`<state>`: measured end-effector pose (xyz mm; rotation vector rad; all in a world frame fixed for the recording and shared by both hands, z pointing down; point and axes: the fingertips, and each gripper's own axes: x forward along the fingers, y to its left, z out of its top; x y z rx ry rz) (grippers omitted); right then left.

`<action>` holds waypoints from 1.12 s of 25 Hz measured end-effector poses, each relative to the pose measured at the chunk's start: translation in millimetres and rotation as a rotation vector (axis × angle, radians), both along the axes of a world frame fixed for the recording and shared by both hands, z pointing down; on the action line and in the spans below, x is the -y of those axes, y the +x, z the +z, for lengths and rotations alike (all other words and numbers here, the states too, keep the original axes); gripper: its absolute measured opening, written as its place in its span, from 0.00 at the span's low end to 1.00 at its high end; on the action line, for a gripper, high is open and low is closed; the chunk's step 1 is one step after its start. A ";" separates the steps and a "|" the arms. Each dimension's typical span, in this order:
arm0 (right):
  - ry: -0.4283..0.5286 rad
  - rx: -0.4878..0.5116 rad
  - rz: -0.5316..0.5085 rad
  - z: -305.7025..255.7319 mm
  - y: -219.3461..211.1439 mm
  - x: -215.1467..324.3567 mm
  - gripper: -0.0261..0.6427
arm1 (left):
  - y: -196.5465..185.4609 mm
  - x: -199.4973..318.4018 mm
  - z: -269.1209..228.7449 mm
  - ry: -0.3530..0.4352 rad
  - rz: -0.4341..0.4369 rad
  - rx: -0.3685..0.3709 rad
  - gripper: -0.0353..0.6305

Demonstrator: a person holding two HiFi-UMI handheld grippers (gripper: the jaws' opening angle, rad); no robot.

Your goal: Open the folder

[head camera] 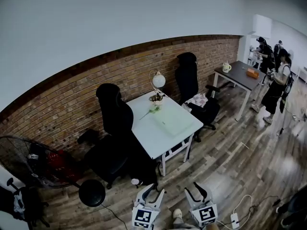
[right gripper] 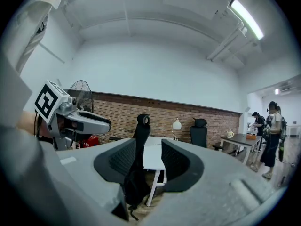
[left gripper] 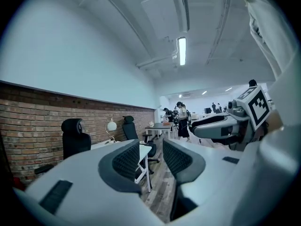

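Left tongs (left gripper: 150, 154) and right tongs (right gripper: 148, 155) gaping, empty, well apart from pale folder (head camera: 172, 121) lying on white worktop (head camera: 147, 135).

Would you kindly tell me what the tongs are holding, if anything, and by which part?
Nothing: the left tongs and right tongs are both open and empty.
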<state>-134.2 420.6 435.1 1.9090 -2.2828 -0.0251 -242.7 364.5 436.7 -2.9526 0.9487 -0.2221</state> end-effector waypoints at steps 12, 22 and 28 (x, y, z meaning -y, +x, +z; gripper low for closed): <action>-0.003 -0.010 -0.051 8.2 56.7 63.0 0.30 | 55.4 61.2 7.5 0.025 -0.023 0.016 0.29; -0.003 -0.003 -0.099 15.2 96.1 106.9 0.30 | 87.2 99.7 10.7 0.002 -0.076 0.044 0.29; -0.004 0.006 -0.133 15.2 111.3 122.5 0.30 | 101.3 111.1 10.6 0.007 -0.103 0.055 0.29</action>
